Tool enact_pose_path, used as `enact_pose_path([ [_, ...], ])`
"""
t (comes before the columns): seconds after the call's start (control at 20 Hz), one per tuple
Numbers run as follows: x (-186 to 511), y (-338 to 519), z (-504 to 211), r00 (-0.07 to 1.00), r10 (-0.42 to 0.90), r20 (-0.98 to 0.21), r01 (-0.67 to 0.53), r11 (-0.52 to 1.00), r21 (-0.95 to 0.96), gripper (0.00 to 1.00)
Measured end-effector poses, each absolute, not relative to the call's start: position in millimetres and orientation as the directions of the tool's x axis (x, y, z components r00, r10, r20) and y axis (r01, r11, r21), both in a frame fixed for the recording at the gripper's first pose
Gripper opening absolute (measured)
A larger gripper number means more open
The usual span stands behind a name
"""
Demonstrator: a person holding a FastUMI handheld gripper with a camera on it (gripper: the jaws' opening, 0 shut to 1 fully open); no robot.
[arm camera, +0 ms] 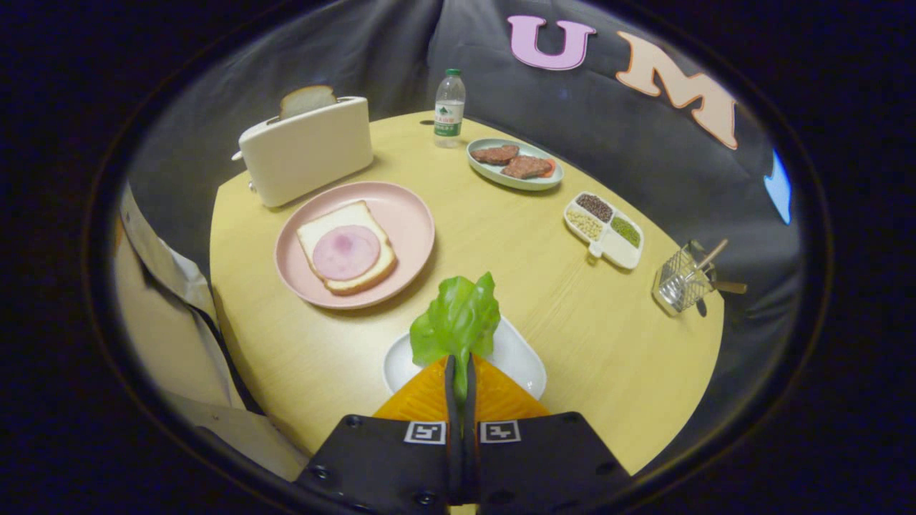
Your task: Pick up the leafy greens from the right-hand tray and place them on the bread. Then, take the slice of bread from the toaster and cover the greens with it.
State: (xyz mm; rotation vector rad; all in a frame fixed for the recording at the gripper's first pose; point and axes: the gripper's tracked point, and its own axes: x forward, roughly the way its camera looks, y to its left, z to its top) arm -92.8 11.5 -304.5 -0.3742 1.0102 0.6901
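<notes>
Round table (572,336) (wood-look) bears toaster (308,150), plates, bottle (449,107).

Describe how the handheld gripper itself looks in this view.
The gripper has two wedge-shaped fingers with ribbed faces that narrow toward the tips. Behind them sit two matte black angular carriage blocks, each bearing a small square black-and-white fiducial marker and dark screw heads. No cable is visible.

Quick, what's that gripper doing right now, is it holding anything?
Gripper: fingers closed on the leafy greens, held above the white tray.
</notes>
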Motion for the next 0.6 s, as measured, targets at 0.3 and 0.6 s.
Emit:
enact_pose_path([
  [0.3,-86,50,-283,0.376,0.376,-0.847,-0.695,0.719,0.011,0.04],
  [0.6,-80,102,-274,0.373,0.427,-0.824,-0.712,0.701,0.041,0.04],
])
